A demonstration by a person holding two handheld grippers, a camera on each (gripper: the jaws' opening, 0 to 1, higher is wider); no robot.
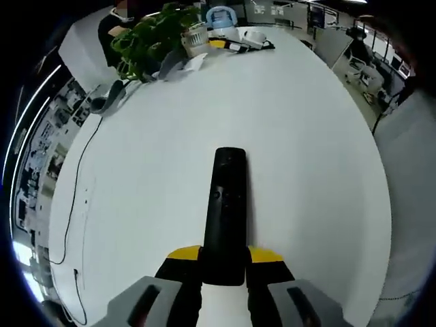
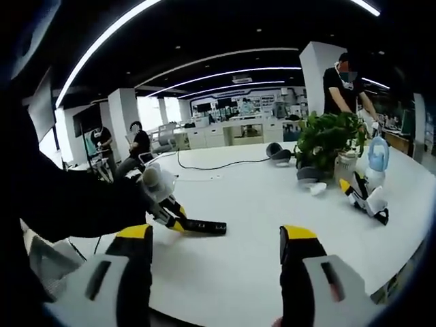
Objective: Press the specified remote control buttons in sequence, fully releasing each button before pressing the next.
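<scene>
So the left gripper (image 1: pixel 223 262) is clamped on the near end of the black remote (image 1: pixel 225 204), yellow-tipped jaws on either side, and the remote sticks straight out over the white tabletop (image 1: pixel 306 150) toward the potted plant (image 1: pixel 153 37) at the far edge. In the right gripper view, the right gripper (image 2: pixel 216 245) hangs above the tabletop with its jaws spread wide and nothing between them, pointed at the remote, which the left gripper there holds level.
</scene>
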